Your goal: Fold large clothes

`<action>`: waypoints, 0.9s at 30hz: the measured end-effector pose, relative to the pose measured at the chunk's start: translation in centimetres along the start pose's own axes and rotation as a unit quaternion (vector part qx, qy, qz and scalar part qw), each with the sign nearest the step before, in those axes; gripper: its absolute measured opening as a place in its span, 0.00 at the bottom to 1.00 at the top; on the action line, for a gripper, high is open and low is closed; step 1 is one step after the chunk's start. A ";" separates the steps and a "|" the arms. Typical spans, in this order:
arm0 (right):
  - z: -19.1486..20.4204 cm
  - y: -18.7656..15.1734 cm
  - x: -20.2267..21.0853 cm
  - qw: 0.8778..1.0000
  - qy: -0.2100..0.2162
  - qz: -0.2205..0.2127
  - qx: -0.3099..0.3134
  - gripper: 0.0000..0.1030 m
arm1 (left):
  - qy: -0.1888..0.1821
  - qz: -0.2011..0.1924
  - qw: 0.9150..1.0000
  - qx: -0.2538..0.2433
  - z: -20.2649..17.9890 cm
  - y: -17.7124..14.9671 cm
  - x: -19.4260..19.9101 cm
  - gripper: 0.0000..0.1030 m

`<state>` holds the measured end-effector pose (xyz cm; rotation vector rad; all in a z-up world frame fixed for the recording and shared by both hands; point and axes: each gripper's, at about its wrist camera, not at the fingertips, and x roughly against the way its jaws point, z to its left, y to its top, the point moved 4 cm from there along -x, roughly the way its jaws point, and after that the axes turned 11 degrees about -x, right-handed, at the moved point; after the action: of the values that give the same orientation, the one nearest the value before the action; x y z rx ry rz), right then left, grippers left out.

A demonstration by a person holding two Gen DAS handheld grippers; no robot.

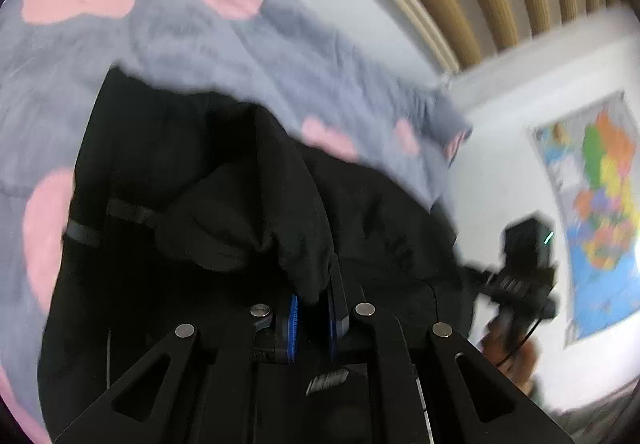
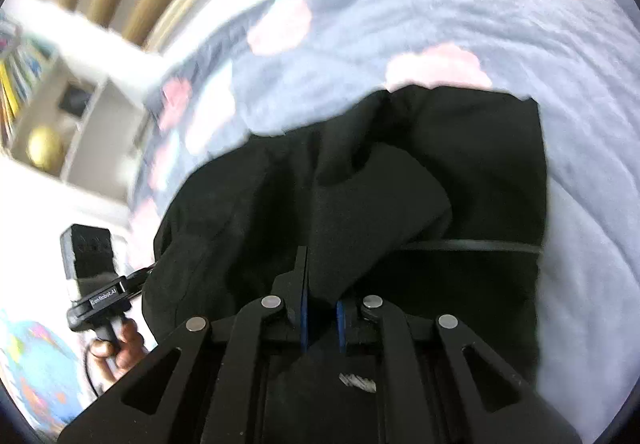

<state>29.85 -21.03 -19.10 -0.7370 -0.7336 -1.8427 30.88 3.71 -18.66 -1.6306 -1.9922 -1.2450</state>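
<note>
Left gripper clamps black garment fold (right likewise).

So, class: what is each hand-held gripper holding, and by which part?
Both pinch the black garment: the left hand-held gripper and the right hand-held gripper each clamp a bunched fold near its edge.

The left gripper and right gripper are matte black linkage frames with triangular cutouts, round silver pivot pins and blue pads. The left unit's body reads "GenRobot.AI"; a thin black cable trails below.
</note>
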 end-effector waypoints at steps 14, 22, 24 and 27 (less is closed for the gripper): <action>-4.7 -3.8 -5.2 0.994 -0.093 0.059 -0.012 0.39 | 0.075 0.039 0.992 0.097 6.8 -4.6 -1.6 0.37; 3.7 -1.1 -3.9 0.986 -0.123 -0.048 0.099 0.54 | 0.050 -0.022 0.998 -0.041 -2.2 0.9 -0.2 0.57; 2.9 -1.3 -6.6 0.987 -0.131 -0.022 0.088 0.54 | 0.033 0.004 0.999 -0.038 -2.2 1.1 -2.8 0.57; -1.3 -1.8 -11.5 0.977 -0.197 0.018 0.081 0.53 | 0.085 0.075 0.993 -0.018 0.4 -0.7 -8.1 0.57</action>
<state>31.77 -14.93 -28.93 -1.0142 -1.1022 -1.5975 32.97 -1.27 -24.70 -1.5991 -1.7219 -1.3224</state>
